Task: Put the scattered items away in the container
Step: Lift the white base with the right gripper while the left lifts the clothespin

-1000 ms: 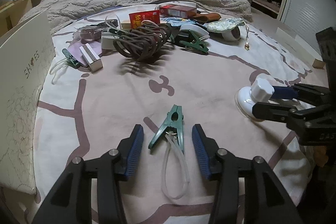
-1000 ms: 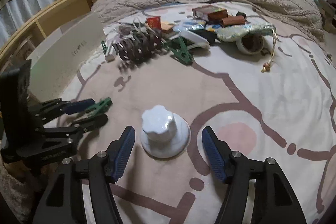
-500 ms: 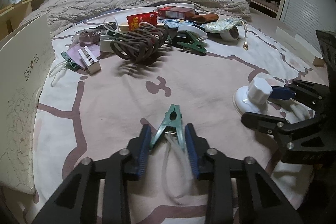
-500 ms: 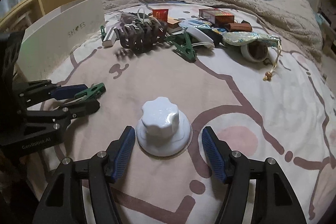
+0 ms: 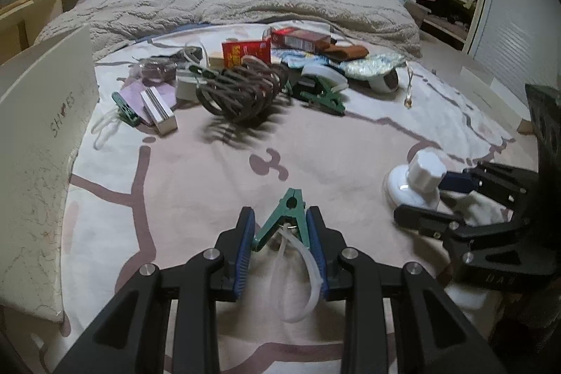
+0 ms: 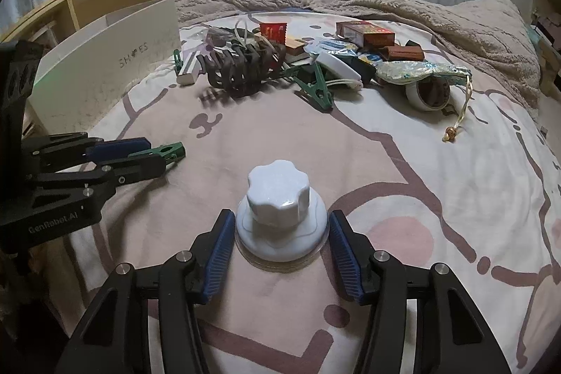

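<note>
Both grippers' fingers have closed in: left gripper (image 5: 280, 235) on green clip (image 5: 288, 213), right gripper (image 6: 279, 246) on white knob (image 6: 278, 221)

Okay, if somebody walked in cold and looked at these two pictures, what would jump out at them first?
Probably the two grabs in the foreground: the left gripper closed on a green clip with a white loop, and the right gripper squeezing the base of a white knobbed suction cup. Next, the pile farther up the bedspread, led by a big brown claw hair clip, with a white shoe box standing on its left.
</note>
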`<state>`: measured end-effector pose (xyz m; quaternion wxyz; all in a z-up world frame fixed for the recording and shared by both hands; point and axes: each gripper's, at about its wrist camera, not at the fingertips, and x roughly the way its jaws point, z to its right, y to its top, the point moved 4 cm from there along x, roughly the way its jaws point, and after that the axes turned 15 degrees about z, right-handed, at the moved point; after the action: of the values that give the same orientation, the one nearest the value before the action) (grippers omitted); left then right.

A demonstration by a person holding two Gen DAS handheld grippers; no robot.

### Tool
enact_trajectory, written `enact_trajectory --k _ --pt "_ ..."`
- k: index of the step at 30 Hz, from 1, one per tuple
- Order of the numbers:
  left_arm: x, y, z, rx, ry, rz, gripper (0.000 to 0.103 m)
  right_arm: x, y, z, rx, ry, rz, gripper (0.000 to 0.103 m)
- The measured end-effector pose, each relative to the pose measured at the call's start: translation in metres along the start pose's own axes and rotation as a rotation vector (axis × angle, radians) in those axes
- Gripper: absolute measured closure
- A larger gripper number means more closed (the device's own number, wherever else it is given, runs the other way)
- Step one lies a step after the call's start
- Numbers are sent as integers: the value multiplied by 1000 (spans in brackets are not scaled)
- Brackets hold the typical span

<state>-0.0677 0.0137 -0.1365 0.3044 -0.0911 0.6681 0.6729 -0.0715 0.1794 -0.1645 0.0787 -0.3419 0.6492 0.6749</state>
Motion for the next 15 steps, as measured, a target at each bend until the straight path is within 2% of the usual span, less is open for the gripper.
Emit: enact_trajectory --k 15 --pt "-30 16 12 -80 31 40 73 -21 24 0 -3 13 58 47"
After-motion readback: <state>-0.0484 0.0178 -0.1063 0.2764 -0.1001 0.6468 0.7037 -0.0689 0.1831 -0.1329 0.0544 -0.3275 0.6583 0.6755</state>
